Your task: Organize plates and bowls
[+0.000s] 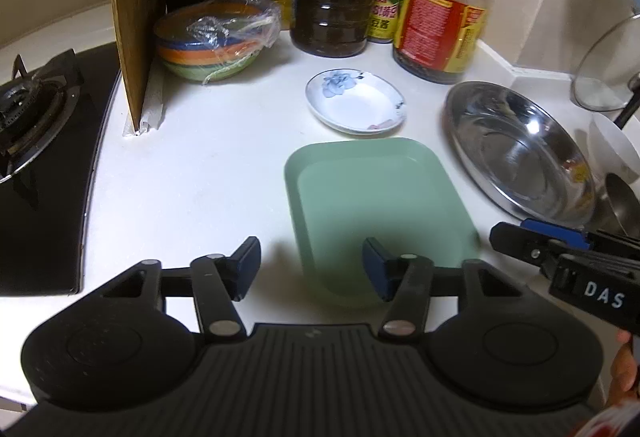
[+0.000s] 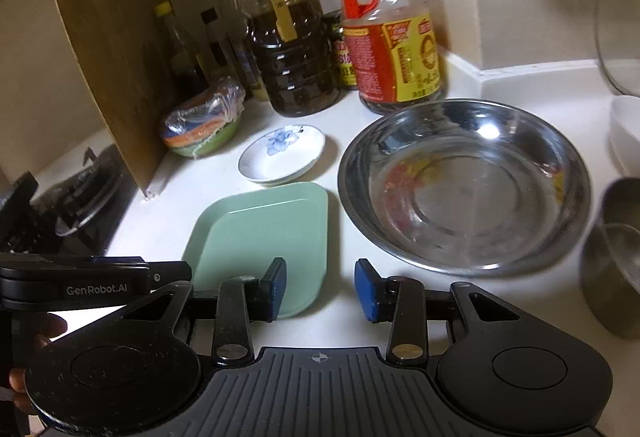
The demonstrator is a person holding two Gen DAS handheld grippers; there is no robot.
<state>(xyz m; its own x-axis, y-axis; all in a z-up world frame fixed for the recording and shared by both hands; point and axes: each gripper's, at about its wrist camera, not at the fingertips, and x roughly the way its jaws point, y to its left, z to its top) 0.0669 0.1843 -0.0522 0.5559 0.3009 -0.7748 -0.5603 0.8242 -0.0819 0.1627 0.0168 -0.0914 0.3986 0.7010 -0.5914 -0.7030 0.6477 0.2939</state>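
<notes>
On the white counter (image 1: 208,177) a pale green rectangular tray (image 1: 376,205) lies flat in the middle, its near end partly covered by the left gripper (image 1: 312,269), whose blue-padded fingers stand wide apart with nothing between them. The right gripper (image 2: 320,287) hangs over the counter edge near the tray's right corner, its fingers also spread and empty; one pad overlaps the tray's near rim in the right wrist view. Just behind the tray sits a small white saucer (image 1: 355,101) with a blue flower, close to it though whether they touch cannot be told. To the right lies a wide steel plate (image 2: 464,181), empty and reflecting the bottles behind it. Further right, a white bowl (image 1: 614,147) and steel cups (image 2: 612,257) are cut off by the frame, so their number and contents stay unclear. A glass lid (image 1: 604,65) beyond them is only partly visible.

At the back left, a stack of coloured bowls (image 1: 212,41) wrapped in clear film rests beside an upright wooden board (image 1: 132,17), which hides part of the bottles behind it. A dark oil jug (image 1: 330,5), a small jar (image 1: 386,13) and a red-handled sauce bottle (image 1: 438,17) line the wall; their labels are too blurred to read. The gas burner (image 1: 28,109) sits at far left.
</notes>
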